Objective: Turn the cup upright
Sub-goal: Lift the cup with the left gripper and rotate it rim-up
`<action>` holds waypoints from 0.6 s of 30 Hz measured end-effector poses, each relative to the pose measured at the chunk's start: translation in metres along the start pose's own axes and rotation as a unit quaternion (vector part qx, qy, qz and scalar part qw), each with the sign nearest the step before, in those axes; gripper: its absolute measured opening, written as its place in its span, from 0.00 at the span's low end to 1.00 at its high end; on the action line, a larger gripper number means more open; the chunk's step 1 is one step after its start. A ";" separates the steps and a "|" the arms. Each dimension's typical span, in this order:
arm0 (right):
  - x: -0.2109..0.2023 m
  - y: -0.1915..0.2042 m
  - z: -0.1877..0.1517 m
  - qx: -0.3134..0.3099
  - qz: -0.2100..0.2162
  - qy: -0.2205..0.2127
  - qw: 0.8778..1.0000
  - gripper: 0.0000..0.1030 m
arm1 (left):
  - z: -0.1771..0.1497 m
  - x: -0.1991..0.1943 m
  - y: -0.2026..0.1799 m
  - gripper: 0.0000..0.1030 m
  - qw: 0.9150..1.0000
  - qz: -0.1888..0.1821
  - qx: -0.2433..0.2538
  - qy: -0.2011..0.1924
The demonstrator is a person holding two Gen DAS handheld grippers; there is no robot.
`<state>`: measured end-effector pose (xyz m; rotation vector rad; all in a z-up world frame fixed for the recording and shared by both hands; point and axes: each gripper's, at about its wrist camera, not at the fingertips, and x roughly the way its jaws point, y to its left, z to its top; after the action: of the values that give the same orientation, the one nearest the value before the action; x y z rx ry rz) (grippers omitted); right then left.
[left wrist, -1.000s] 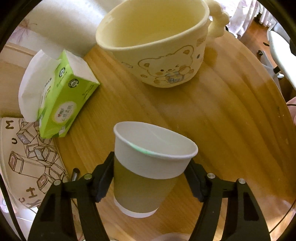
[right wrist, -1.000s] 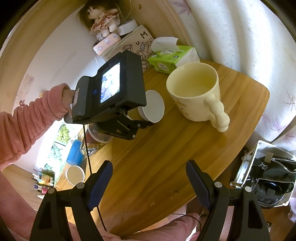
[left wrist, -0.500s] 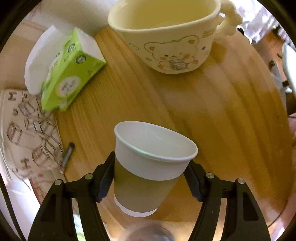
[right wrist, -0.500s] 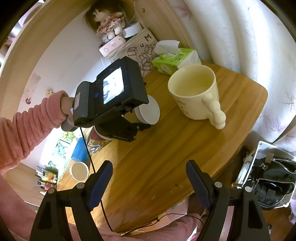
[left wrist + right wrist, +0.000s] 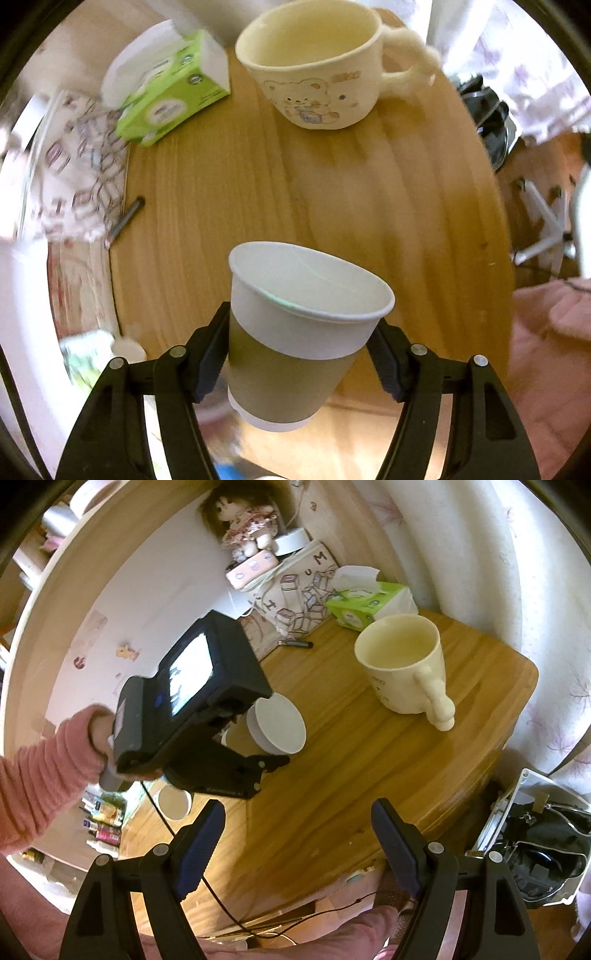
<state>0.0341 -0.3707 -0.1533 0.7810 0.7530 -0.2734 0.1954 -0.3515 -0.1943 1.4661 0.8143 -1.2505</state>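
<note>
The paper cup [image 5: 299, 332] sits clamped in my left gripper [image 5: 299, 350], both pads pressed against its brown sleeve, one on each side. It is lifted clear of the wooden table [image 5: 332, 192] and tilted a little, its open mouth facing up and away from me, the white rim whole and the inside looking empty. From my right wrist camera I see the same cup [image 5: 275, 725] with its round opening turned toward that lens, held out over the near left part of the table [image 5: 351, 768], and my left hand [image 5: 101, 738] in a pink sleeve gripping the handle of the tool.

My right gripper [image 5: 297, 843] holds nothing; its two blue-padded fingers stand wide apart above the table's front edge, well apart from the cup.

Farther back on the table stands a large cream mug [image 5: 314, 70] with a bear printed on its side and a knobbly handle pointing right. To its left lies a green tissue box [image 5: 173, 96] with a white tissue sticking out. A dark pen [image 5: 125, 218] lies near the table's left edge, just beside a printed bag [image 5: 295, 590]. A doll [image 5: 247, 528] sits on top of things behind that bag
</note>
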 end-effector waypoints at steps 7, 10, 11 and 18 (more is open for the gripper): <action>-0.011 0.006 -0.013 -0.018 0.019 0.004 1.000 0.80 | -0.028 -0.024 -0.022 0.69 0.997 0.000 -0.079 0.002; -0.016 0.009 -0.020 -0.028 0.026 0.005 0.999 0.80 | -0.042 -0.032 -0.032 0.69 0.993 -0.001 -0.121 0.008; -0.018 0.010 -0.022 -0.031 0.030 0.005 0.999 0.80 | -0.049 -0.035 -0.036 0.69 0.990 0.000 -0.138 0.006; -0.026 0.020 -0.041 -0.047 0.047 0.013 0.998 0.80 | -0.093 -0.051 -0.055 0.69 0.966 -0.011 -0.259 0.015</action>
<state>0.0042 -0.3282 -0.1438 0.7305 0.7466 -0.1427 0.1597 -0.2423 -0.1628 1.0535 1.0845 -0.9353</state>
